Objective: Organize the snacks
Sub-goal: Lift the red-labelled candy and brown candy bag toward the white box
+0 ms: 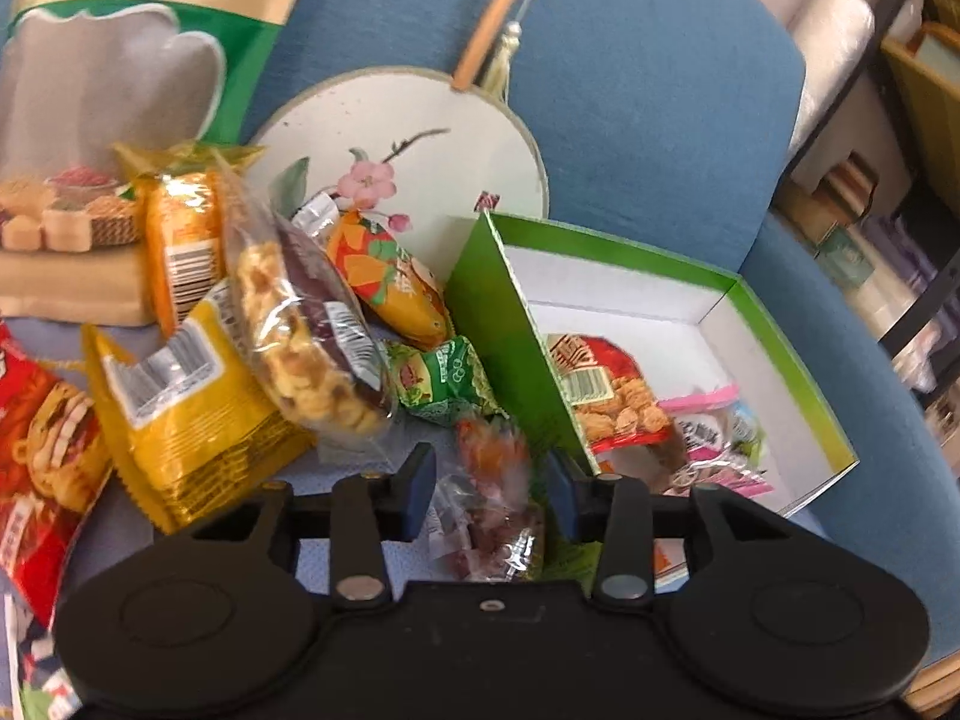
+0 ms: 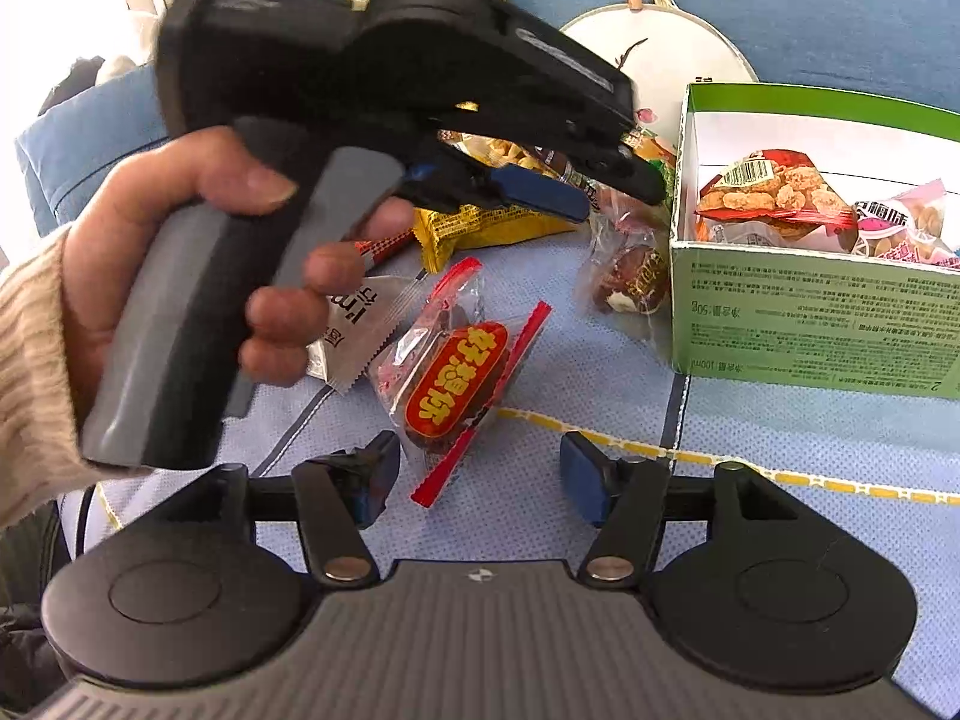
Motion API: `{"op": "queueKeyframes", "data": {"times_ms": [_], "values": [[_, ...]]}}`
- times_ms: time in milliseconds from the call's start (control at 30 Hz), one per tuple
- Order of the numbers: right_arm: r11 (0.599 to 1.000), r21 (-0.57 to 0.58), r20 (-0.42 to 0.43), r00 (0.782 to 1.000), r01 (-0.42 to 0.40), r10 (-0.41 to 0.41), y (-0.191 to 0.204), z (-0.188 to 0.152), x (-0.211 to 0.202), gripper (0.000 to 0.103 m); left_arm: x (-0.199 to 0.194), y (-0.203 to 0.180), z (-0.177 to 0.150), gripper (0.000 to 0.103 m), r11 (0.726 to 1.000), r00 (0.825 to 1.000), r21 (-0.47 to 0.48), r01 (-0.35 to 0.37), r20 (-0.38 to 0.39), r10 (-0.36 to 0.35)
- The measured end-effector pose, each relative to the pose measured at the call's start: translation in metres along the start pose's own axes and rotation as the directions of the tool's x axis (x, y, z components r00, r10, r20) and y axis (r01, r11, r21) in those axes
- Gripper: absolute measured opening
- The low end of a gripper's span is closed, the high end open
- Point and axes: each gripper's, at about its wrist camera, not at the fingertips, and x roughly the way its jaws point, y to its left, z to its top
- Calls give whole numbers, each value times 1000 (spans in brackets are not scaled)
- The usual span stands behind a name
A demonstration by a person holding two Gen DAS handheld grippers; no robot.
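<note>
Spread wide, left gripper (image 1: pixel 489 495) straddling without pinching clear-wrapped candy (image 1: pixel 492 510) at six o'clock beside green box (image 1: pixel 510 360), right gripper (image 2: pixel 480 480) likewise released below red-labelled jujube packet (image 2: pixel 456 378); light, crinkly, slippery, best pinched mid-body.

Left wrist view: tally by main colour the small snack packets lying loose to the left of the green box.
Red packet: 1
Yellow packet: 1
Orange packets: 2
Green packet: 1
Clear packets: 2
Total: 7
The patterned thing in the bottom left corner is too cut off to count.
</note>
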Motion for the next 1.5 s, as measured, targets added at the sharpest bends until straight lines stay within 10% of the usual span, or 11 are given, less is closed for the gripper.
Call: {"op": "queueKeyframes", "data": {"times_ms": [133, 200, 433, 567, 667, 833, 900, 1500], "values": [[1000, 12, 15, 1000, -8, 8, -3, 1, -1, 99, 2, 14, 0, 55, 999, 1000, -49, -1, -25, 0], [1000, 5, 6, 1000, -14, 14, -2, 1, -1, 99, -15, 20, 0, 15, 997, 1000, -82, 12, -4, -12], [999, -38, 18, 999, -33, 33, 3, 2, -5, 103, -91, 9, -19, 21, 998, 999, 66, 17, 33, -19], [997, -70, 62, 998, -25, 29, 6, 1, -9, 103, -111, 13, -43, 76, 997, 999, 78, -24, 35, 21], [993, -113, 135, 991, 23, -8, 10, 2, -5, 103, -115, 18, -51, 88, 999, 999, 46, -19, 45, 17], [997, -71, 87, 995, -37, 43, 7, 7, 18, 103, -114, 22, -52, 92, 1000, 999, 12, -7, 44, 6], [996, -37, 35, 996, -79, 80, 4, 8, 21, 77, -113, 21, -50, 93, 1000, 999, 16, -7, 44, 6], [987, 95, 53, 989, 132, -138, -71, 0, -65, 64, -34, -11, -35, 103, 992, 999, 121, 29, -18, -27]]}}
